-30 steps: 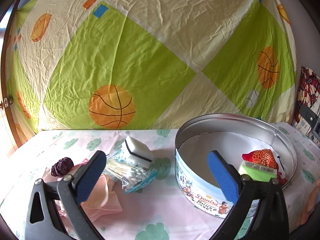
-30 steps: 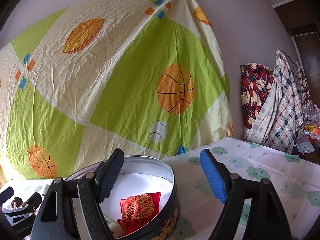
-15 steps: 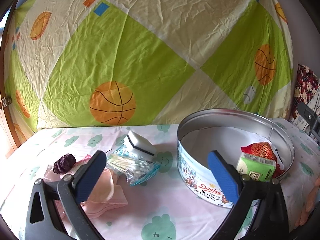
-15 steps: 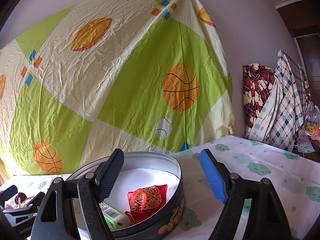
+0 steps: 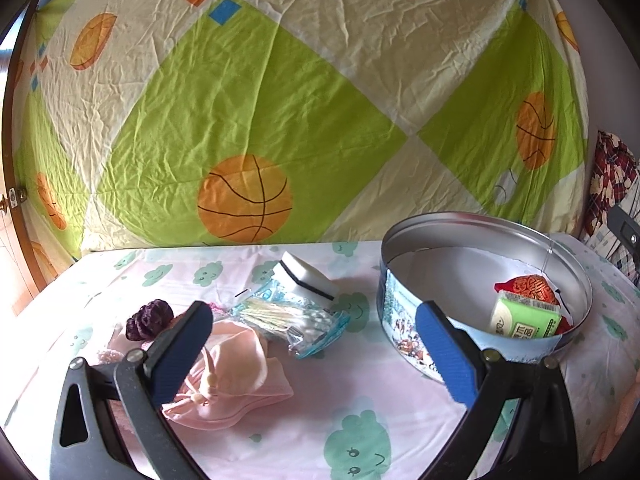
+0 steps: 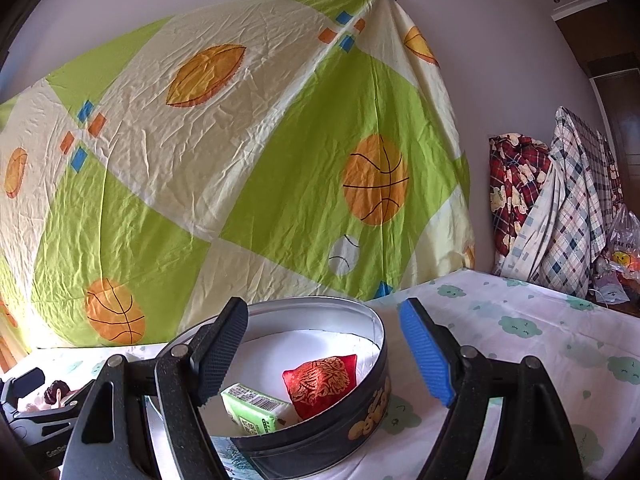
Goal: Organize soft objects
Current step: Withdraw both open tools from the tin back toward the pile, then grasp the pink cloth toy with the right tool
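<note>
Between the wide-open fingers of the left tool (image 5: 316,344) (nothing held) lies a pink cloth (image 5: 232,376) on the surface (image 5: 360,420). Right tool (image 6: 324,352), equally spread and empty, hangs over the tin (image 6: 344,416) holding a red pouch (image 6: 320,380) and green pack (image 6: 252,408).

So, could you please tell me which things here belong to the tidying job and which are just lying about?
Job:
round tin
green tissue pack and red pouch, already inside
pink cloth
cotton swab bag
sponge
purple scrunchie

Lying about:
basketball sheet
plaid clothes
</note>
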Demonstrator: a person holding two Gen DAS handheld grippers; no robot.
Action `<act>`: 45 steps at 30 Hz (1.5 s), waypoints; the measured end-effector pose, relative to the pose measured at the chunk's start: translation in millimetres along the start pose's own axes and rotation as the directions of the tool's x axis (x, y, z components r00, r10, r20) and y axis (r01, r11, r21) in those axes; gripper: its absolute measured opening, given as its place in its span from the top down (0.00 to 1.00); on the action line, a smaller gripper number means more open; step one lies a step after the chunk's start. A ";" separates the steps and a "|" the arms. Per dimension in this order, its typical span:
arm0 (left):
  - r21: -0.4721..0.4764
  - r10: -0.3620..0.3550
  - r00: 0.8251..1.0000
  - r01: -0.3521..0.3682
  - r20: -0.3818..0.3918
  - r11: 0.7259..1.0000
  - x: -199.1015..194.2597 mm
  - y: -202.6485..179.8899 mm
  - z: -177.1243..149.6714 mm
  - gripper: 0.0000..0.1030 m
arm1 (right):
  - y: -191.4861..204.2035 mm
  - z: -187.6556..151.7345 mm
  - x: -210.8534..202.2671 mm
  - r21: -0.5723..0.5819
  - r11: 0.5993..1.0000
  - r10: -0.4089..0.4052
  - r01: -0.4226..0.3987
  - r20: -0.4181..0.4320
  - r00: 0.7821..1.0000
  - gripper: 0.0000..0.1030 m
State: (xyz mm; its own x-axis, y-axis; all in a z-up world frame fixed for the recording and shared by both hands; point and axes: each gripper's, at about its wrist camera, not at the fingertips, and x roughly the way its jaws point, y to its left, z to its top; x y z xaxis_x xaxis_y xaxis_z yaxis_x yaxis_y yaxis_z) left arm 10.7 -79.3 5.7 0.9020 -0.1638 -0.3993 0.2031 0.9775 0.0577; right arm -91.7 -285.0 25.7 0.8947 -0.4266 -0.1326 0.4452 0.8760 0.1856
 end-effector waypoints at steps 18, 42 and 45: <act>0.000 0.030 1.000 -0.030 0.002 1.000 -5.5 45.6 -4.4 0.00 | 62.6 -16.2 -18.7 -0.055 0.995 0.086 -0.088 -0.035 0.996 0.22; -0.104 0.204 0.978 -0.208 -0.048 0.973 4.3 195.6 -4.2 0.00 | 187.8 -55.5 -26.5 -0.128 0.912 0.350 -0.391 -0.257 0.901 0.22; -0.138 0.244 0.967 -0.253 -0.077 0.958 7.3 220.9 -5.1 0.00 | 205.6 -61.5 -28.4 -0.136 0.891 0.382 -0.433 -0.290 0.878 0.22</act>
State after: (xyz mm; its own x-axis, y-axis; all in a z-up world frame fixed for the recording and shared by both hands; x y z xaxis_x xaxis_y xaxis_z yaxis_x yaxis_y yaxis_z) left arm 60.2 136.1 10.9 0.8922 0.0903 -0.4425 -0.0861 0.9958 0.0296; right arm -27.9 -79.0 7.7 0.9446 0.0255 -0.3273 0.0043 0.9959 0.0901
